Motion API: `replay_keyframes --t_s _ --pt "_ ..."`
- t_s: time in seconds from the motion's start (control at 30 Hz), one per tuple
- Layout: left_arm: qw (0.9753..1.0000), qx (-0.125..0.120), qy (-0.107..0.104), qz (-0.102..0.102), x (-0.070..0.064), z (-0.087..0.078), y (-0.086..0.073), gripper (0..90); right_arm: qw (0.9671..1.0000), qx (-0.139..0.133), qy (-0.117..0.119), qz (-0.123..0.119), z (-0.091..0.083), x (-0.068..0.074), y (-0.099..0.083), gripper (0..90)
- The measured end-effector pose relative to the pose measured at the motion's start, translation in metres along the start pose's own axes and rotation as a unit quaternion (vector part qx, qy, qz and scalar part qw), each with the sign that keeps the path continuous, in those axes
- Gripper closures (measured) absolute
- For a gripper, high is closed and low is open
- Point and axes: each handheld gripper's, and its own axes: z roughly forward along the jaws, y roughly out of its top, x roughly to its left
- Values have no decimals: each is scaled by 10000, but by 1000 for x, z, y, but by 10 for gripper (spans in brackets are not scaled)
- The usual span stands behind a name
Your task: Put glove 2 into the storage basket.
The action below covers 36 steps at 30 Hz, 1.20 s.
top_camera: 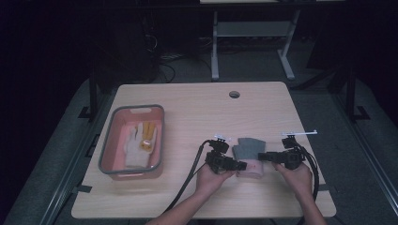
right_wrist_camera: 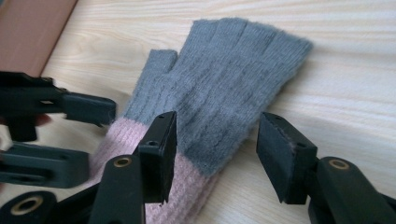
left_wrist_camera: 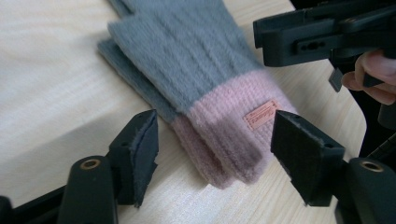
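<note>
A pair of grey knit gloves with pink cuffs (top_camera: 248, 157) lies stacked flat on the light wooden bench (top_camera: 197, 112), toward its near right part, with the fingers pointing away from the person and the cuffs toward the near edge. In the left gripper view the gloves (left_wrist_camera: 196, 79) show one on top of the other, the lower one peeking out along one side, and a small pink label (left_wrist_camera: 261, 115) is sewn on the upper cuff. The left gripper (top_camera: 237, 165), held in the person's left hand (top_camera: 211, 176), sits at the cuff end on the left side of the gloves; its jaws stand wide apart with the pink cuff between them, the pads clear of the wool on both sides, so it has hold of nothing. The right gripper (top_camera: 263, 156), held in the right hand (top_camera: 295, 176), comes in from the right side of the gloves and points toward the left one. In the right gripper view its jaws are likewise spread wide, low over the gloves (right_wrist_camera: 224, 88) around where grey meets pink; one pad overlaps the knit and the other stands over bare wood just beside the edge, and nothing is clamped. Well apart, on the left part of the bench, a pink bin with a grey rim (top_camera: 110, 140) holds a white and yellow work glove (top_camera: 138, 143).
</note>
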Motion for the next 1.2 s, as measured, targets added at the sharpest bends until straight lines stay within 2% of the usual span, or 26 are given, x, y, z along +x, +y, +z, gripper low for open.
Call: replay_keyframes --t_s 0.3,0.37,0.53,0.77,0.9,0.97,1.1,1.2 --pt "9998 97 -77 -176 3 10 -4 360 9999 -37 116 103 9 -4 -4 455" --pt "9996 114 -128 -211 2 11 -4 396 9998 -57 131 130 10 -4 -5 453" --pt "9997 79 -153 -199 2 13 -5 429 9999 -26 60 158 16 -4 -8 434" --pt "9994 83 -203 -254 4 13 -5 466 9992 -161 243 287 18 -5 -15 499" --pt "9986 108 -289 -419 8 14 -4 509 9986 -194 318 374 19 -6 -16 538" --pt "9975 59 -341 -623 9 16 -3 527 9982 -207 373 410 21 -6 -17 567" --pt "9962 37 -445 -752 12 17 -2 554 9967 -257 525 568 23 -7 -18 631" --pt "9957 -1 -495 -779 13 16 -2 578 9967 -266 530 561 22 -6 -17 654"
